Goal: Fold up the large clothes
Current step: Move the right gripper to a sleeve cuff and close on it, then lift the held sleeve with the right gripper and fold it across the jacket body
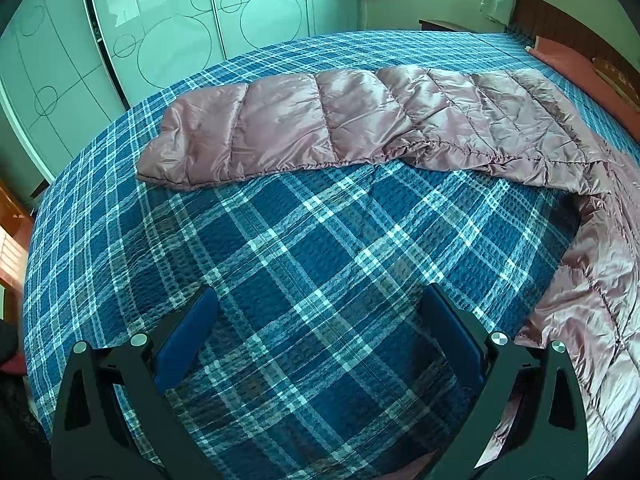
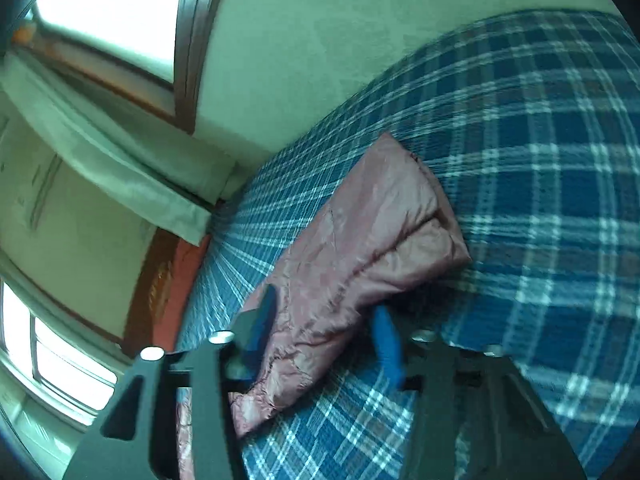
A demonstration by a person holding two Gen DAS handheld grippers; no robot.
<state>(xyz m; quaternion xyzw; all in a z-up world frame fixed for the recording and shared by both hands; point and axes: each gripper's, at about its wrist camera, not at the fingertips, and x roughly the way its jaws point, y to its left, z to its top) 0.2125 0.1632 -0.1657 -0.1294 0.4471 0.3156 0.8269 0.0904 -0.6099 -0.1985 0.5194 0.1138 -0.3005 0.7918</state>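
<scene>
The pink quilted jacket (image 1: 360,128) runs off the left wrist view's right edge, its body cut off there. In the right wrist view the whole scene is motion-blurred; the jacket (image 2: 352,248) disappears behind the right claw (image 2: 324,336), so its grip cannot be judged.

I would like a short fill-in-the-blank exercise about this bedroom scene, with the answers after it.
1. The pink padded jacket lies on a bed cover with a blue ____ pattern.
2. The left gripper holds ____.
3. The fabric between the right gripper fingers is the jacket's ____.

Answers: plaid; nothing; sleeve
</scene>
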